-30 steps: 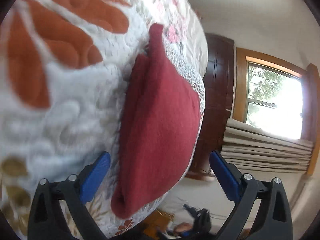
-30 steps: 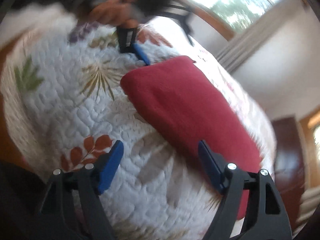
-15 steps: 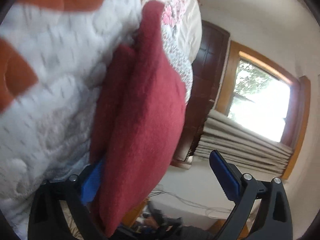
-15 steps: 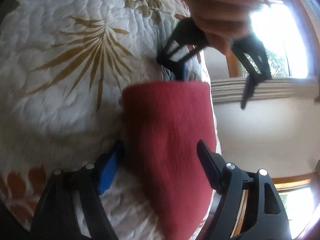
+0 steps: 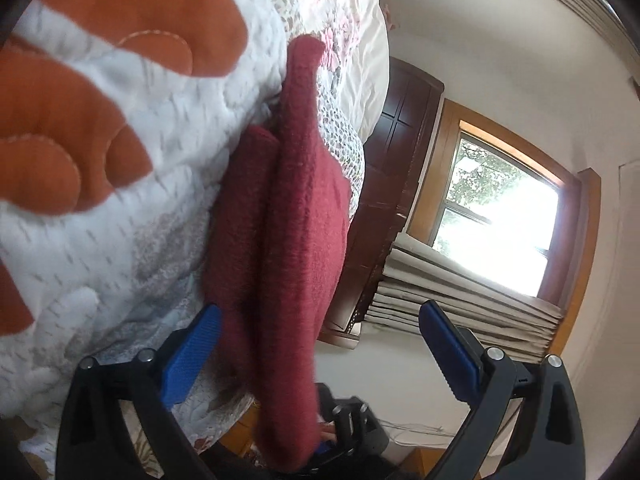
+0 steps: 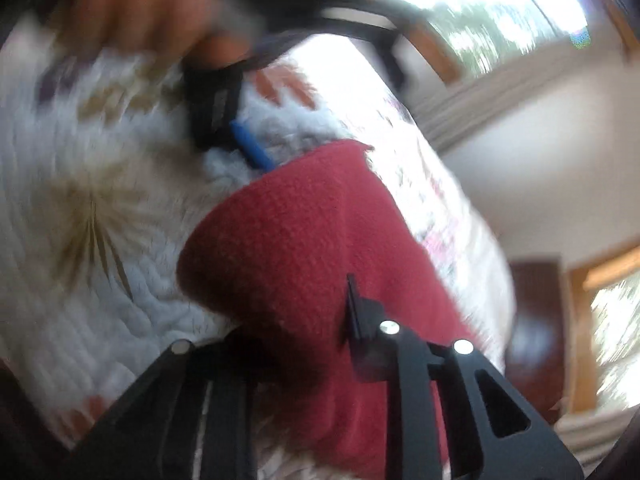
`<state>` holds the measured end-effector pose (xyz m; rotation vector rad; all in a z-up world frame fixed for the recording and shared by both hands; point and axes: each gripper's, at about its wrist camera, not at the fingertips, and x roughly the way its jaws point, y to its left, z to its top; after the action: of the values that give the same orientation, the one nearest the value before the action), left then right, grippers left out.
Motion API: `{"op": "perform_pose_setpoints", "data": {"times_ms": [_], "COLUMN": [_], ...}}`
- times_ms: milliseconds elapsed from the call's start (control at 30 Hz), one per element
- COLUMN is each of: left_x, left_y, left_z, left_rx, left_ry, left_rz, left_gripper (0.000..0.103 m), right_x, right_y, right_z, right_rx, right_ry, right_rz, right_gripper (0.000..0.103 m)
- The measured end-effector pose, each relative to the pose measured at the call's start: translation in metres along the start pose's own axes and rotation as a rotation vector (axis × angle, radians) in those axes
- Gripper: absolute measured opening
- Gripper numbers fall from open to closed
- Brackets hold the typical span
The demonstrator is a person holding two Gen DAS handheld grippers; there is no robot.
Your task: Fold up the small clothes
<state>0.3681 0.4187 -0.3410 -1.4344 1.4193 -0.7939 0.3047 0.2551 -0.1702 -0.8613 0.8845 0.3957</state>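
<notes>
Close in, the left gripper stood wide apart, one blue pad against the white quilt with its rust-orange leaf prints, the other hanging free in the air. The folded dark-red garment ran between those pads, lying on the quilt with its upper layer lifted off the lower. Over on the blurred right wrist view, the right gripper had its jaws drawn in and pinched on the near fold of that garment. Farther off sat a floral bedspread, a dark wooden door, pleated blinds and a wood-framed window.
</notes>
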Motion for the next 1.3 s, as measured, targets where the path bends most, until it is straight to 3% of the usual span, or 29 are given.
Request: {"op": "perform_pose_setpoints", "data": {"times_ms": [167, 267, 500, 567, 600, 633, 733, 933, 1300], "left_x": [0.000, 0.002, 0.021, 0.026, 0.028, 0.028, 0.030, 0.036, 0.061], "left_y": [0.003, 0.004, -0.010, -0.018, -0.020, -0.022, -0.030, -0.054, -0.133], "left_z": [0.000, 0.004, 0.016, 0.018, 0.018, 0.018, 0.018, 0.013, -0.004], "left_rx": [-0.040, -0.053, -0.046, -0.018, -0.010, 0.001, 0.026, 0.081, 0.207], "left_ry": [0.002, 0.016, 0.028, 0.026, 0.033, 0.031, 0.029, -0.003, -0.023], "left_rz": [-0.004, 0.022, 0.042, 0.076, 0.101, 0.123, 0.174, 0.223, 0.252], "left_gripper": [0.099, 0.099, 0.098, 0.082, 0.062, 0.052, 0.027, 0.020, 0.018], "right_x": [0.003, 0.003, -0.007, -0.009, -0.010, -0.011, -0.016, -0.028, -0.057], "right_y": [-0.044, -0.047, -0.027, -0.027, -0.028, -0.029, -0.033, -0.041, -0.084], "right_z": [0.006, 0.016, -0.006, -0.010, -0.010, -0.010, -0.011, -0.016, -0.036], "right_rx": [0.194, 0.198, 0.220, 0.218, 0.218, 0.221, 0.240, 0.276, 0.405], "right_ry": [0.016, 0.013, 0.007, 0.002, -0.003, -0.007, -0.021, -0.052, -0.126], "right_rz": [0.119, 0.118, 0.128, 0.126, 0.127, 0.126, 0.124, 0.125, 0.105], "right_gripper": [0.019, 0.019, 0.019, 0.019, 0.019, 0.018, 0.018, 0.017, 0.016]}}
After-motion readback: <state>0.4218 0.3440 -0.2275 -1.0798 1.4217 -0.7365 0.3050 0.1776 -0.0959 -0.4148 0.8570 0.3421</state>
